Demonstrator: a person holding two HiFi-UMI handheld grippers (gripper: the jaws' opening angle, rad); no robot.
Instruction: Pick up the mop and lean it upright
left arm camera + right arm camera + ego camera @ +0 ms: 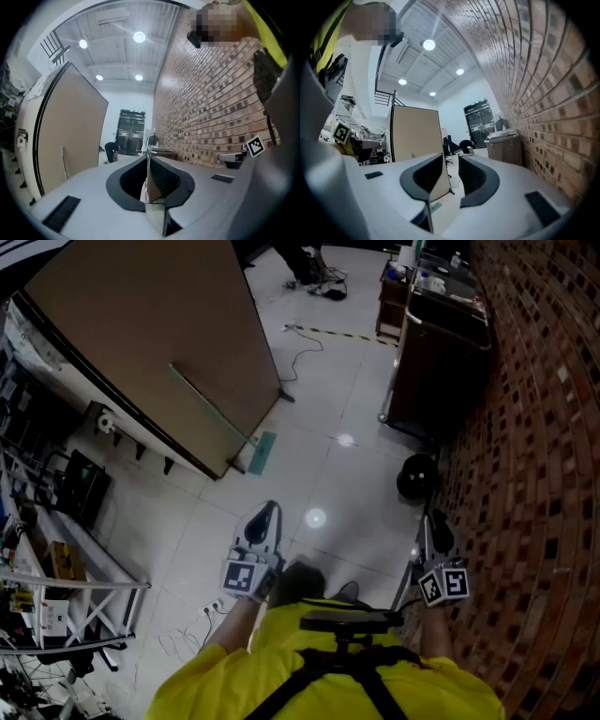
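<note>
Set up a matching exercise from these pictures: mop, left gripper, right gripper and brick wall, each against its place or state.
Things: 1 mop; 2 left gripper; 3 right gripper; 4 brick wall.
States: A jaws apart, nothing between; B along the head view's right side; C leaning on the brown panel, head on the floor; D jaws together, empty.
Pairs: 1-C; 2-D; 3-A; 4-B.
</note>
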